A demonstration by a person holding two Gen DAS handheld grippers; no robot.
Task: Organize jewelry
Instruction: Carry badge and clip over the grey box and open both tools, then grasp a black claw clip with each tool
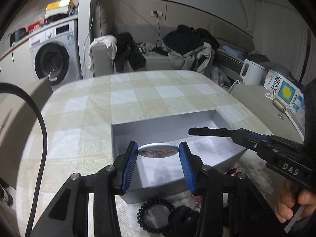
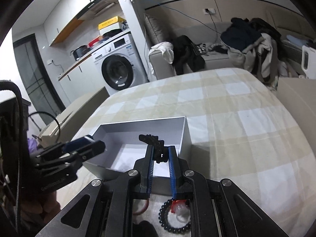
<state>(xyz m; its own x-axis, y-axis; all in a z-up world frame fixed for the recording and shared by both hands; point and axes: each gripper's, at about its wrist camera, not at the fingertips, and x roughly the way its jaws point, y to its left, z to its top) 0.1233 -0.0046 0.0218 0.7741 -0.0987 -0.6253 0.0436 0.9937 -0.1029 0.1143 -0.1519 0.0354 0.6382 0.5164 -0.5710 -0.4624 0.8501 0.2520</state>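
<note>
While "LEMON RIGHT" marks the carton (image 1: 282, 89), "DAS" marks the right tongs (image 1: 194, 132).

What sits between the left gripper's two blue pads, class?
A round badge with a printed face sits between the left gripper's pads, over the grey box. The left wrist view shows it.

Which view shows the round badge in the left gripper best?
The left wrist view: the round badge sits face-up between the left gripper fingers, print visible. In the right wrist view that gripper appears side-on; the badge is barely discernible.
</note>
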